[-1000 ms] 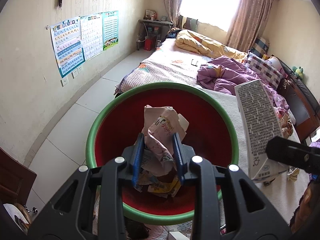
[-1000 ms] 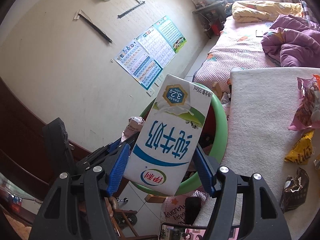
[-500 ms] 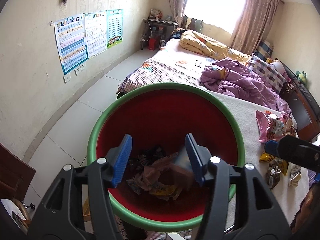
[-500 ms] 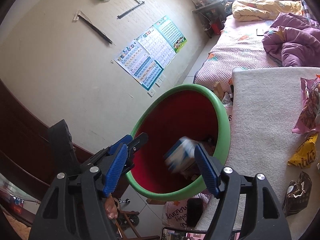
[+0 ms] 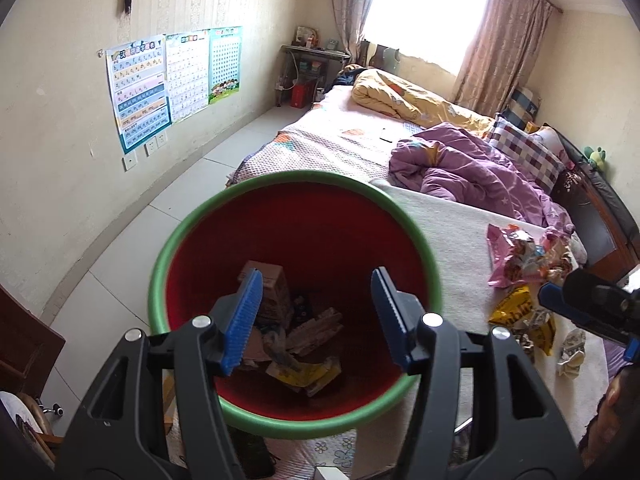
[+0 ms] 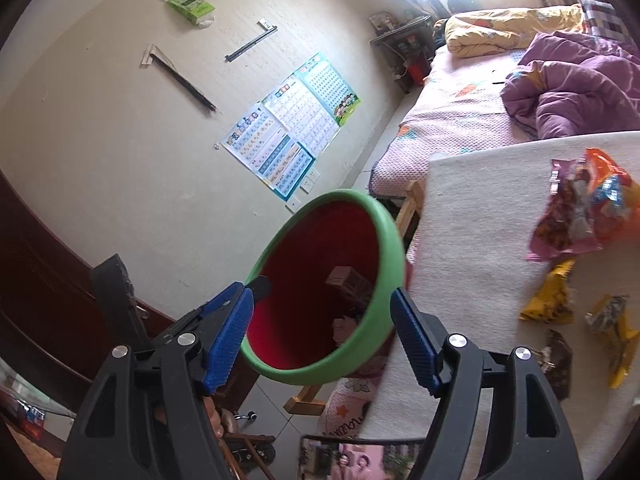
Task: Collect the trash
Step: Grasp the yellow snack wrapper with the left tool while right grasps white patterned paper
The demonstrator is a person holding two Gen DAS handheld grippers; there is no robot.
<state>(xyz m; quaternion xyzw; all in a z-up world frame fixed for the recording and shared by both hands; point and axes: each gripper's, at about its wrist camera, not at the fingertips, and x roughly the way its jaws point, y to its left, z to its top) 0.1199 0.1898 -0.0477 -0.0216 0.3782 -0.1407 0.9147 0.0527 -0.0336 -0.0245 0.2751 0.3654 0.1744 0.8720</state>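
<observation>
Bedroom, white mat (image 5: 452,240) | bin (image 5: 224,216) with carton (image 5: 272,288) below left gripper (image 5: 316,316), jaws just opened, empty | right gripper (image 6: 324,332) apart, empty

Daylight floods from the curtained, blown-out white window (image 5: 424,8) far ahead of the grippers, leaving the room bright, softly shadowed, sharp mid-frame, and bowed into dark corners by the fisheye.

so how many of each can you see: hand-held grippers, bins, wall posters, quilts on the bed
hand-held grippers: 2 (left hand-held gripper, right hand-held gripper)
bins: 1 (green-rimmed red bin)
wall posters: 3 (left poster, middle poster, right poster)
quilts: 2 (yellow quilt, purple quilt)
total: 8
</observation>
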